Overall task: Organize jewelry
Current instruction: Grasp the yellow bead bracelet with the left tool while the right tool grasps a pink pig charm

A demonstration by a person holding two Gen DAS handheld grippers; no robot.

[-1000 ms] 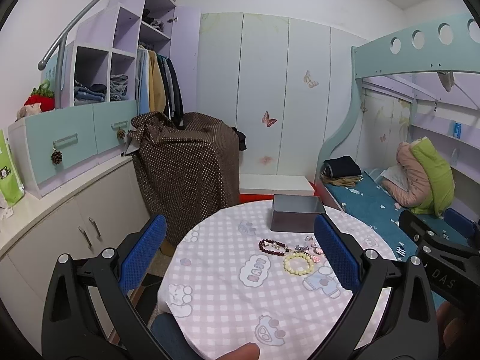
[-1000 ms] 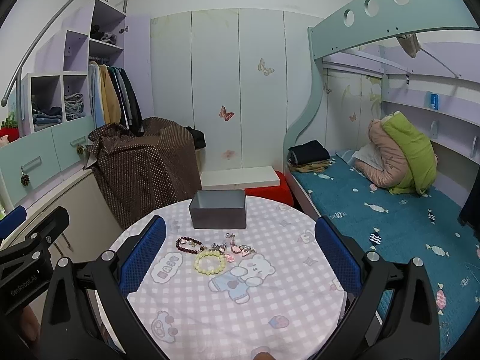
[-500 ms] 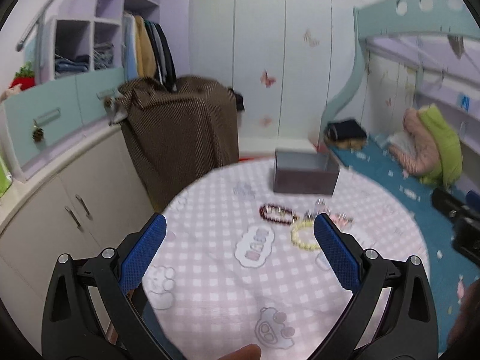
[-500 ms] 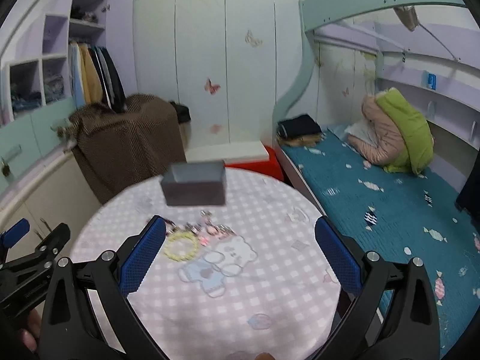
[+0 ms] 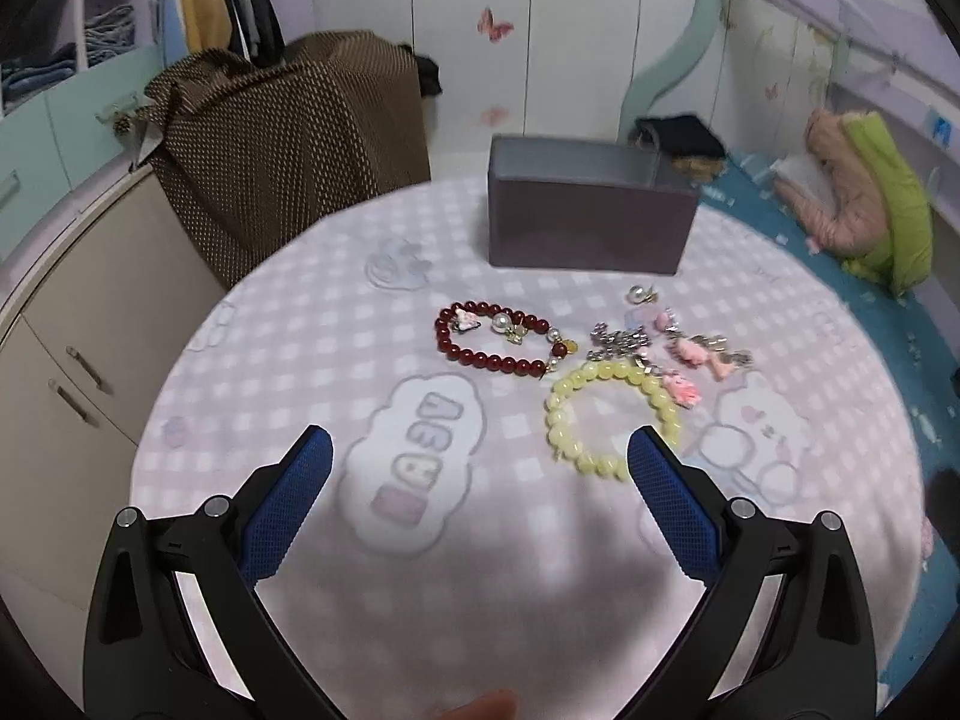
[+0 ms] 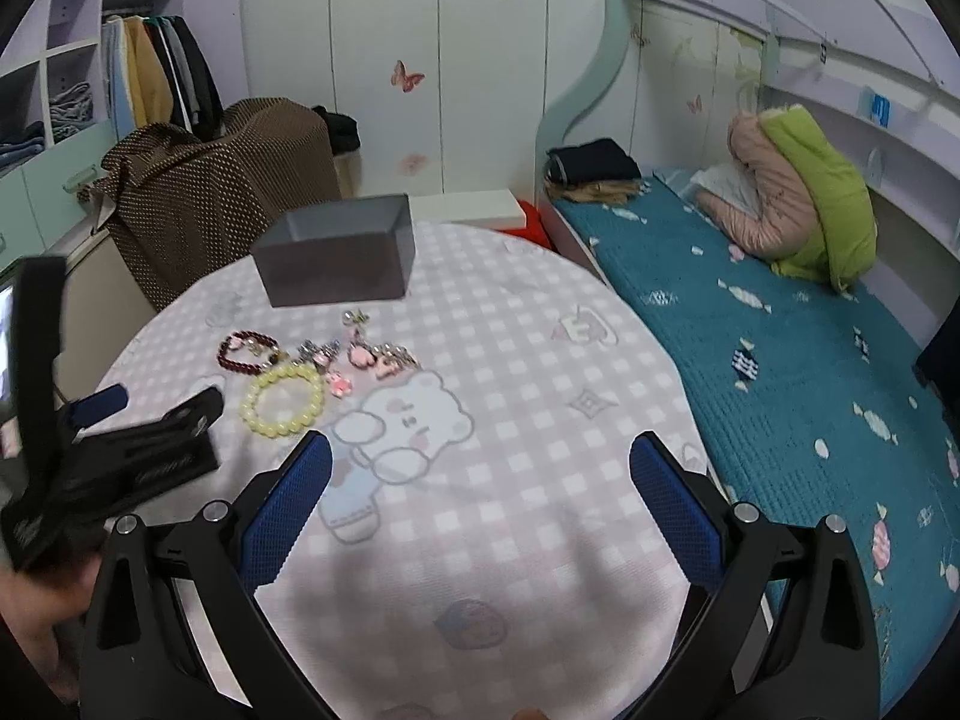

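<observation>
The yellow bead bracelet [image 5: 612, 414] lies flat on the tabletop [image 5: 288, 336], on the near side of the grey box [image 5: 591, 219] and closest of all the pieces to the left tool [image 5: 480, 468]. Just beyond it, toward the box, sits the dark red bead bracelet [image 5: 498, 339]. To the right of that lies a loose cluster of small charms [image 5: 672, 342], silver and pink, one of them touching the yellow ring. The box stands open-topped at the far side of the cloth, well apart from the jewelry.

The left tool hovers low over the cloth with its blue pads spread wide; its right pad [image 5: 672, 510] overlaps the near edge of the yellow bracelet in the left wrist view. The right tool [image 6: 480, 474] is likewise spread wide and empty, over the bear print, nearer than the box and off to the side of the pieces.

The step in hand looks like the first pick. To do it well, I would center one arc of the yellow ring between the left pads, come down until the tips nearly meet the cloth, and close on the beads only, not the checked fabric. The pink charm touching the ring may snag and drag along, so lift slowly. Round beads can roll out of a shallow pinch.
</observation>
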